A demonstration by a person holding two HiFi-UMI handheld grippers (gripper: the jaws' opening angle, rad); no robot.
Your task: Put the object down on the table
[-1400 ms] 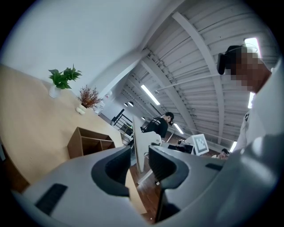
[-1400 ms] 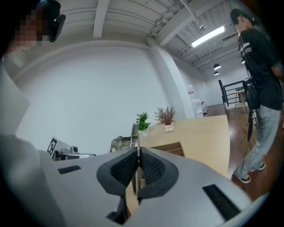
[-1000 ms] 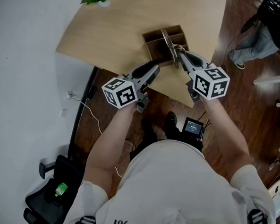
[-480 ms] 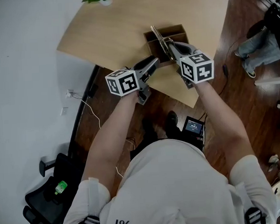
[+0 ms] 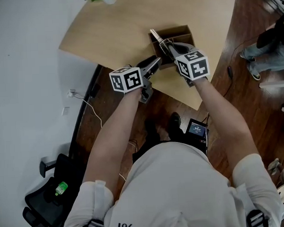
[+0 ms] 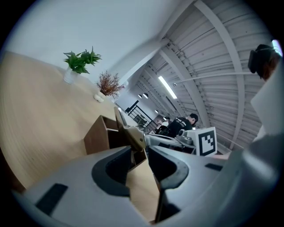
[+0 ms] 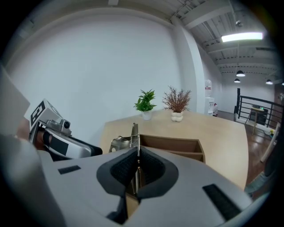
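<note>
Metal tool [image 5: 156, 37] is shown in the head view clamped in the right gripper [image 5: 168, 49], slanted forward over the box [image 5: 177, 29]; in the left gripper view the left gripper [image 6: 140, 155] is seen parted and empty; in the right gripper view bare table [image 7: 113, 127] is seen left of the tool.

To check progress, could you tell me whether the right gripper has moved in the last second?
Yes: the right gripper has moved up-left, nearer the wooden box.

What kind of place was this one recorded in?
Probably an open-plan office in an industrial hall: a wood table with potted plants, a black office chair, a bare beamed ceiling with strip lights.
</note>
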